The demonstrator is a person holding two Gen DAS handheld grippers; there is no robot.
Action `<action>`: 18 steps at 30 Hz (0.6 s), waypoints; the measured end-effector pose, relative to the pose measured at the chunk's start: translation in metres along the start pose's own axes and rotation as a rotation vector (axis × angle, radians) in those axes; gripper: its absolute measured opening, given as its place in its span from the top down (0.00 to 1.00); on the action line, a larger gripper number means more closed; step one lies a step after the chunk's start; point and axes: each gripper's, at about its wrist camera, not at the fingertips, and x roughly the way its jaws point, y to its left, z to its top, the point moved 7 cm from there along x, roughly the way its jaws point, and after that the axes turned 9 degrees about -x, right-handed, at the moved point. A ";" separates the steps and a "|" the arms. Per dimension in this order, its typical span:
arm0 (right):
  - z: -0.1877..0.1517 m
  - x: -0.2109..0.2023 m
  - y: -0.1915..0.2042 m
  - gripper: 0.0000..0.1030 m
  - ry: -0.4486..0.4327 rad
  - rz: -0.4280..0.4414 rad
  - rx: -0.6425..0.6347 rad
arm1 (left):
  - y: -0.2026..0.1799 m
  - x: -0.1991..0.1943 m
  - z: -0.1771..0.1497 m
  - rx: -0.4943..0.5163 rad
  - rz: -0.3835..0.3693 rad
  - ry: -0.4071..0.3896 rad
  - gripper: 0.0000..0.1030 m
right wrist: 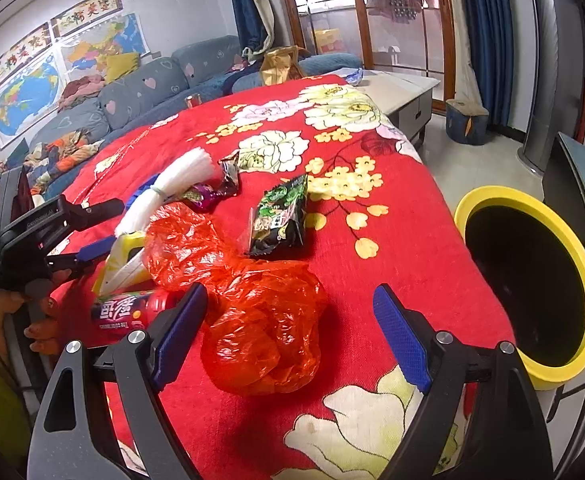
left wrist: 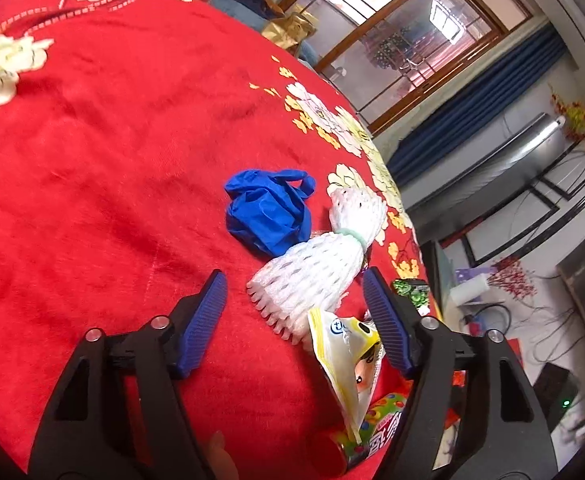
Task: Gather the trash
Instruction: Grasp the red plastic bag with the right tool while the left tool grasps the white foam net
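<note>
Between our right gripper's [right wrist: 290,328] wide-spread fingers sits the crumpled red plastic bag [right wrist: 262,334], untouched; we should lower squarely before squeezing. Our left gripper [left wrist: 296,312], part-open, brackets the white foam net [left wrist: 308,284].

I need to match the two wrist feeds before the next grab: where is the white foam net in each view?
Left wrist: the white foam net lies at centre right, just ahead of the open left gripper, beside the blue bag.
Right wrist: the net is at upper left, beyond the orange bag that lies ahead of the open right gripper.
Shared landmark: the yellow packet next to the net.
</note>
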 end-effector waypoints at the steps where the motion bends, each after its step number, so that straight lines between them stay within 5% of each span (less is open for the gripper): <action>1: -0.001 0.002 0.001 0.20 0.005 0.007 0.001 | 0.001 0.001 0.000 -0.004 -0.004 0.003 0.45; 18: -0.012 0.010 0.014 0.43 0.053 0.103 0.003 | -0.001 -0.002 -0.006 -0.011 -0.040 0.038 0.84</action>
